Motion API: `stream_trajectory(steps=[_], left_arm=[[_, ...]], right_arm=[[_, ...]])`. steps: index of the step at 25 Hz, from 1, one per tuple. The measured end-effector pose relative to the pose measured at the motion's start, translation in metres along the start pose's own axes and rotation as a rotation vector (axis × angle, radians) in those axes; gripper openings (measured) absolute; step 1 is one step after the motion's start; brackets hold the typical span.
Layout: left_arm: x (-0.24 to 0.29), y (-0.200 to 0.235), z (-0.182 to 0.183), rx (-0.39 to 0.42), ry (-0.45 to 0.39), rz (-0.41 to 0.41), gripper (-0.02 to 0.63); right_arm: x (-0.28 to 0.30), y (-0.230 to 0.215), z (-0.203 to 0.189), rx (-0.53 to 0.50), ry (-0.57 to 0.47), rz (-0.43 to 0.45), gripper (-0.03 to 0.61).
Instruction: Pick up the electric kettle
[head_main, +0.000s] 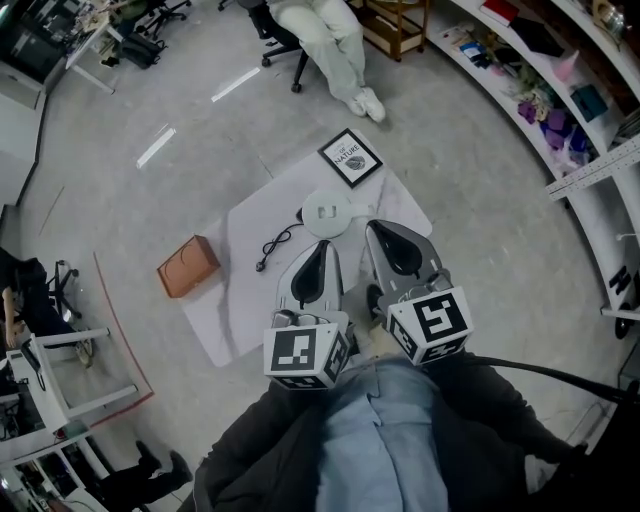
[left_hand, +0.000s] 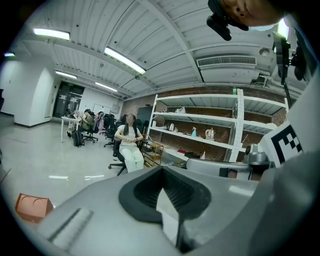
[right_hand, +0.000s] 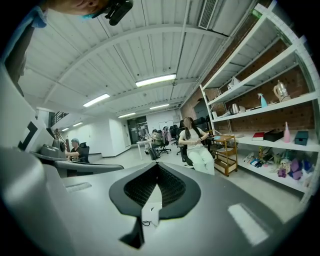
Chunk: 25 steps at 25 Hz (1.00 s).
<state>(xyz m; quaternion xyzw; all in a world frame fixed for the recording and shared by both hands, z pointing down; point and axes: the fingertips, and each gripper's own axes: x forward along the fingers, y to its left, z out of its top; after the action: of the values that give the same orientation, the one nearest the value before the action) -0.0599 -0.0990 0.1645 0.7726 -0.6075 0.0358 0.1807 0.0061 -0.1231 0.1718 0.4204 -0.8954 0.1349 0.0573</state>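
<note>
A round white kettle base with a black cord lies on a white mat on the floor. I see no kettle body on the mat. Small kettles stand far off on a shelf in the left gripper view and the right gripper view. My left gripper and right gripper are held close to my body, side by side and high above the mat, pointing forward. Each one's jaws are together with nothing between them, as seen for the left gripper and the right gripper.
A framed print lies at the mat's far corner and a brown box sits off its left edge. A person sits on a wheeled chair beyond the mat. Shelving curves along the right, and desks stand at the left.
</note>
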Motion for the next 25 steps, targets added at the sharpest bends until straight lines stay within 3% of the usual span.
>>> stream_trajectory(steps=[12, 25], left_arm=[[0.017, 0.002, 0.019, 0.014, -0.046, 0.116, 0.006], [0.012, 0.041, 0.018, -0.040, -0.051, 0.135, 0.006]], right_arm=[[0.029, -0.014, 0.022, -0.011, -0.028, 0.119, 0.026], [0.052, 0.012, 0.012, -0.026, 0.017, 0.129, 0.026]])
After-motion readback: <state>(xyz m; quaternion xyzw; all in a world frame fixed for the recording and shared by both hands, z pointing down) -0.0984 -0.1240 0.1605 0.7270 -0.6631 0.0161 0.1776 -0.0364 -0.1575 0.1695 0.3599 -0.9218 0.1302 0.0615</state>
